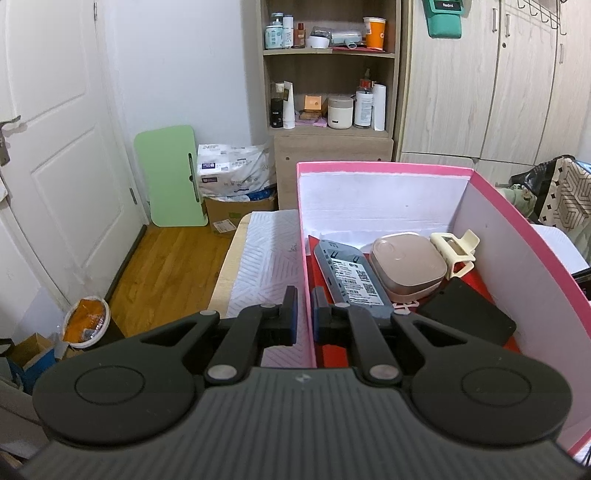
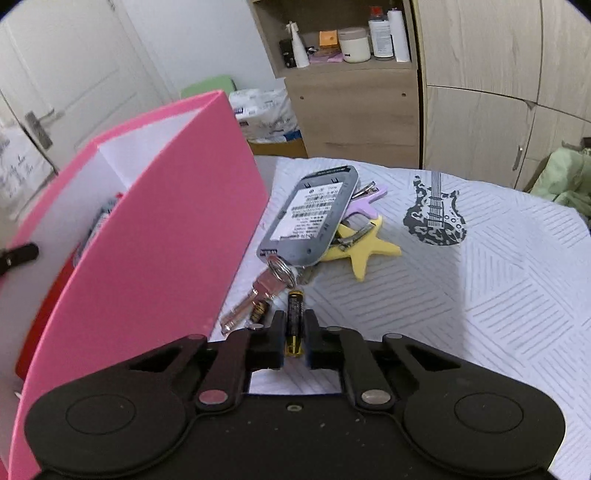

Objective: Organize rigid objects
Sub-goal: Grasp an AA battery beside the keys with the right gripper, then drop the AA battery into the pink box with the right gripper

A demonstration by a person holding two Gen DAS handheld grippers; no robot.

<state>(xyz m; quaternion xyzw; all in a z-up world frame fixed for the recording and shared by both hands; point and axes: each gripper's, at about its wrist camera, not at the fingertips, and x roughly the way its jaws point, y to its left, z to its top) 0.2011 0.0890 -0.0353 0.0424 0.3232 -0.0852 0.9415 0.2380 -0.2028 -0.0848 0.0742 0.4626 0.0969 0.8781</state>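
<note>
Black right gripper (image 2: pixel 294 334) tight on battery (image 2: pixel 295 320); pink box (image 2: pixel 177 221) beside

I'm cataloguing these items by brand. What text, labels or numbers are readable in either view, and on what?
"Redmi": on the teal pouch hung on the wardrobe.
Grey device in the pink box: printed label with QR code, too small to read.
Grey device on the cloth: label print blurred.
Battery between the right gripper fingers: print unreadable.
Shelf bottles: labels too small.
</note>
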